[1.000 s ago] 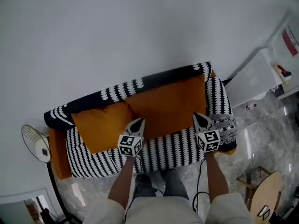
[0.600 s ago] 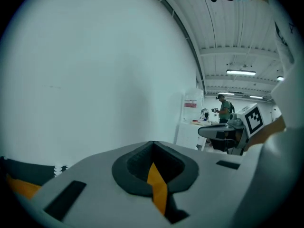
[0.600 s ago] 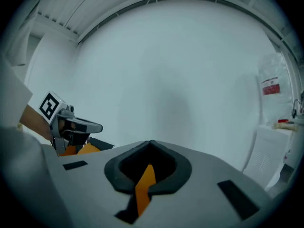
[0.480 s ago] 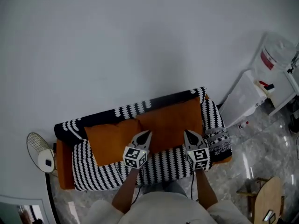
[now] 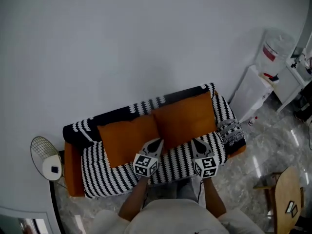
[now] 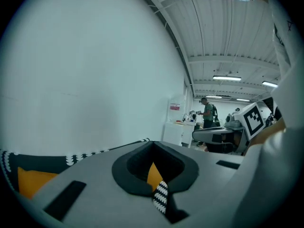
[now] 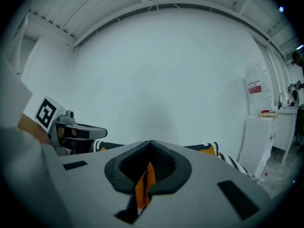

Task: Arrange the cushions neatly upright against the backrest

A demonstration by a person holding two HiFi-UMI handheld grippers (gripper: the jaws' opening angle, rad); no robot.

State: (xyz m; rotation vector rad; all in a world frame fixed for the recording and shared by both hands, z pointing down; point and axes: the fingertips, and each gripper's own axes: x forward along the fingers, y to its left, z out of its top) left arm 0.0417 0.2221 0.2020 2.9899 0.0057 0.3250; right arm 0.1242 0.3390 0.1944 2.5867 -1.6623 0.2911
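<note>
Two orange cushions stand against the backrest of a sofa (image 5: pixel 170 162) draped in black-and-white striped cloth. The left cushion (image 5: pixel 127 139) leans slightly. The larger right cushion (image 5: pixel 185 119) sits upright beside it, and their edges touch. My left gripper (image 5: pixel 157 143) hovers over the seat's front, just below where the cushions meet, shut and empty. Below the right cushion, my right gripper (image 5: pixel 196 144) is likewise shut with nothing in it. In both gripper views the jaws are pressed together, and only a sliver of orange cushion (image 7: pixel 144 184) and striped cloth (image 6: pixel 160 197) shows through.
A white floor fan (image 5: pixel 45 155) stands left of the sofa. To its right are a white cabinet (image 5: pixel 248 94) and a water dispenser (image 5: pixel 273 50). A round wooden table (image 5: pixel 287 199) sits at the lower right on the marble floor. A person (image 6: pixel 207 113) stands far off.
The head camera has pulled back, so the sofa looks smaller. Both grippers have drawn away from the cushions toward the seat's front edge, still shut. The cushions have not moved.
</note>
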